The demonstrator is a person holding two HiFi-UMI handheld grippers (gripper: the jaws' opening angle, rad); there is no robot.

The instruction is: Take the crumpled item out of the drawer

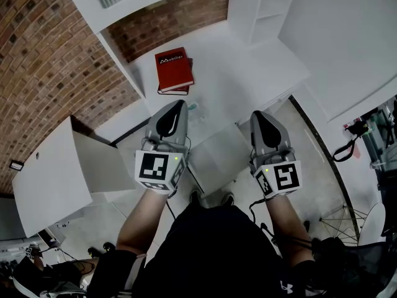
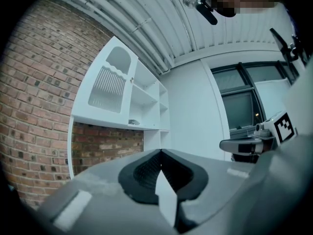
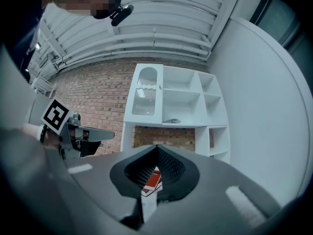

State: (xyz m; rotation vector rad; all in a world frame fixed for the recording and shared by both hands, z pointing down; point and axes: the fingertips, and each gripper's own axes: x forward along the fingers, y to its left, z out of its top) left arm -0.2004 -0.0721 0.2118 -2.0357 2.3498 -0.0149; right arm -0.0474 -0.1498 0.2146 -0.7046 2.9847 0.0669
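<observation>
In the head view my left gripper and right gripper are held side by side over the front edge of a white desk. Both are shut, the jaw tips touching with nothing between them, as the left gripper view and the right gripper view confirm. A small pale greenish thing lies on the desk just right of the left gripper's tip, too small to identify. A white panel below the desk edge sits between the grippers. No crumpled item is plainly visible.
A red book lies on the desk beyond the left gripper, also seen between the right jaws. White shelving stands at the back right, against a brick wall. A white cabinet unit stands open at the left.
</observation>
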